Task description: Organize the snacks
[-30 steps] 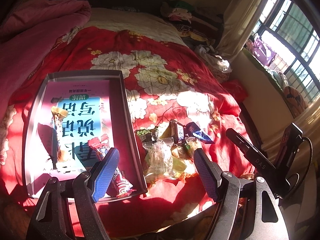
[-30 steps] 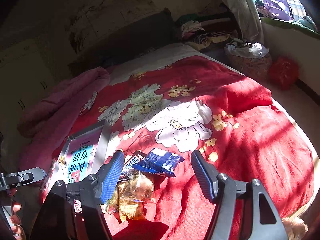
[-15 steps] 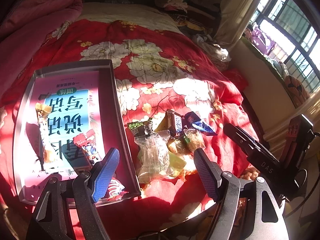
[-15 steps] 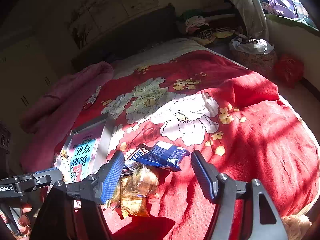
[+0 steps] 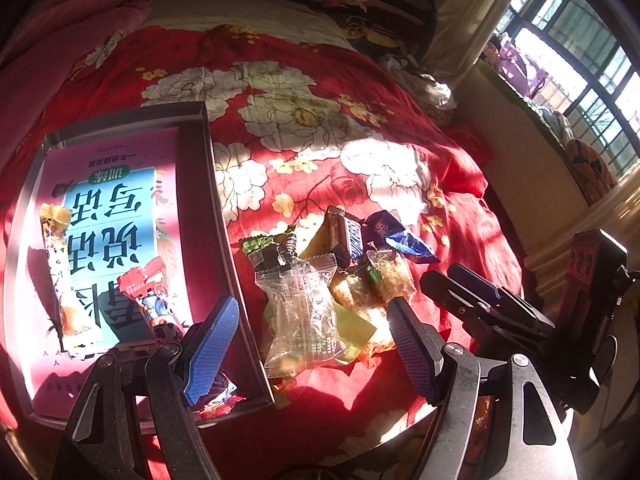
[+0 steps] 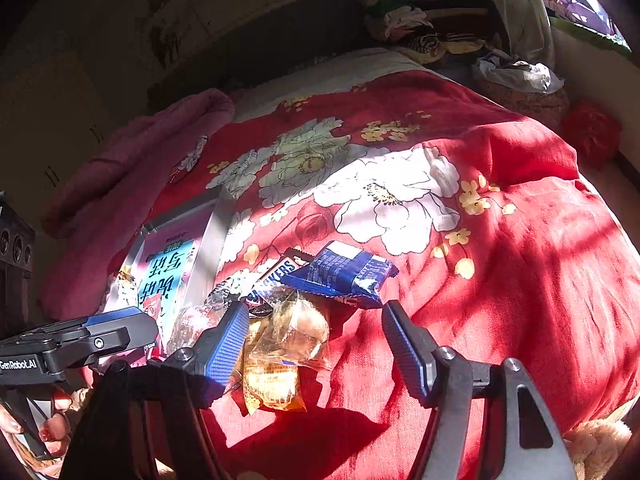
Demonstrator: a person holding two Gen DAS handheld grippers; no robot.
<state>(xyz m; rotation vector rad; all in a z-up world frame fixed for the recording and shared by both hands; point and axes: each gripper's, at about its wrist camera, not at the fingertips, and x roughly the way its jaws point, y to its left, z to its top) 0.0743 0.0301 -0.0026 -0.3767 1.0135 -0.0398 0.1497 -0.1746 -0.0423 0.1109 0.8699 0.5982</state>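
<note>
A pile of wrapped snacks lies on the red floral bedspread: a clear packet [image 5: 304, 316], a Snickers bar [image 5: 346, 236], a blue packet [image 5: 400, 236] and yellow pastry packets [image 6: 280, 344]. A grey tray [image 5: 218, 216] with a pink and blue printed bottom sits left of the pile and holds a long biscuit packet [image 5: 60, 272] and red packets [image 5: 146, 284]. My left gripper [image 5: 312, 356] is open and empty, just in front of the clear packet. My right gripper [image 6: 316, 352] is open and empty, over the yellow packets. The blue packet [image 6: 340, 276] lies beyond it.
The red bedspread [image 6: 500, 248] stretches right and back. A pink blanket [image 5: 60, 40] lies at the far left. Clothes are piled at the bed head [image 5: 360, 4]. A window and sill [image 5: 580, 60] are on the right. The right gripper shows in the left view [image 5: 492, 308].
Both grippers have moved forward and down toward the snack pile, which now looks larger and nearer. Both stay open. No snack has moved.
</note>
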